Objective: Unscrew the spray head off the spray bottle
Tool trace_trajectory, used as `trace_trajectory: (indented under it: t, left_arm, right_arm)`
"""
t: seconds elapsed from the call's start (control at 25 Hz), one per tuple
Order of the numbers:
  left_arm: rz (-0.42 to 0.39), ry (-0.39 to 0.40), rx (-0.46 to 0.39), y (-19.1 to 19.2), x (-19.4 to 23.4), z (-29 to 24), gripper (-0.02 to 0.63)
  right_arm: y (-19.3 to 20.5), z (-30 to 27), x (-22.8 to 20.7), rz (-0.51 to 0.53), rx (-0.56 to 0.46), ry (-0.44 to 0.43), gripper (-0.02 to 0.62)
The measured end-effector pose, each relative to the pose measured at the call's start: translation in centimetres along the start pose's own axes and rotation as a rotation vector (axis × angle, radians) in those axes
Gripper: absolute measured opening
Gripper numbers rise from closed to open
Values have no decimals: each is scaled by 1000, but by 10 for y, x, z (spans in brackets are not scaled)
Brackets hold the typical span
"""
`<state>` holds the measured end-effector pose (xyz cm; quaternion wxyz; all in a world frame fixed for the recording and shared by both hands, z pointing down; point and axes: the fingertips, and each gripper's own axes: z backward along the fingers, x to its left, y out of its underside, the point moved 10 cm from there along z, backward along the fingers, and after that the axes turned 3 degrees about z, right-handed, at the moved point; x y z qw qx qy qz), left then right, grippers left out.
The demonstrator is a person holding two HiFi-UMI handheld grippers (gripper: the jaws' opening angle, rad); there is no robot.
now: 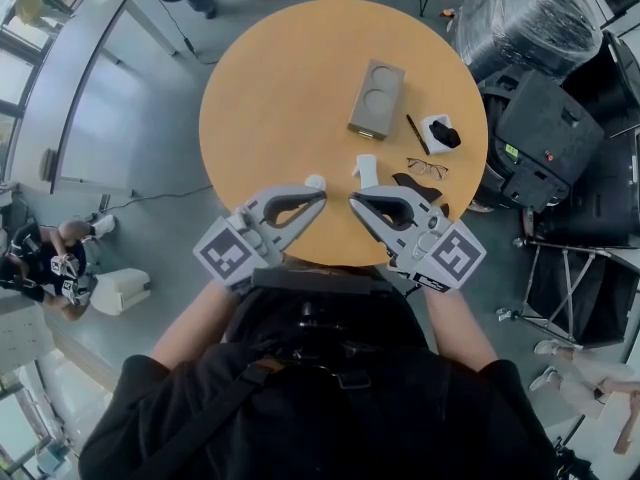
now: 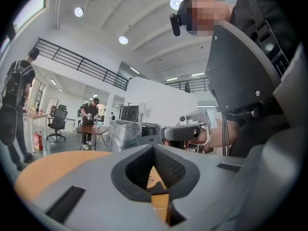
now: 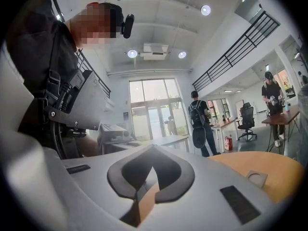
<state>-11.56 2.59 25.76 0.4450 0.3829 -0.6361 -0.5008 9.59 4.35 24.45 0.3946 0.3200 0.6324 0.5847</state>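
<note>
Left gripper [image 1: 323,197] and right gripper [image 1: 352,201] both closed, empty, lower centre; spray bottle [image 1: 366,168] just above them

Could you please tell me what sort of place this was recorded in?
Probably an open-plan office or lab: a round wooden table, a desk with an office chair behind, and a railed mezzanine overhead.

On my feed the table [image 1: 270,98] reads as smooth matt wood; left gripper [image 1: 321,196] and right gripper [image 1: 353,200] matt grey plastic.
</note>
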Motion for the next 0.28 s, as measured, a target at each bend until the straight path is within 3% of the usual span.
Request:
trace_trajectory:
  t: [0.28]
  left_arm:
    - [5,-16,8,1,5,-3,8]
  right_arm:
    - [3,-2,-4,-5,7,-6,-2]
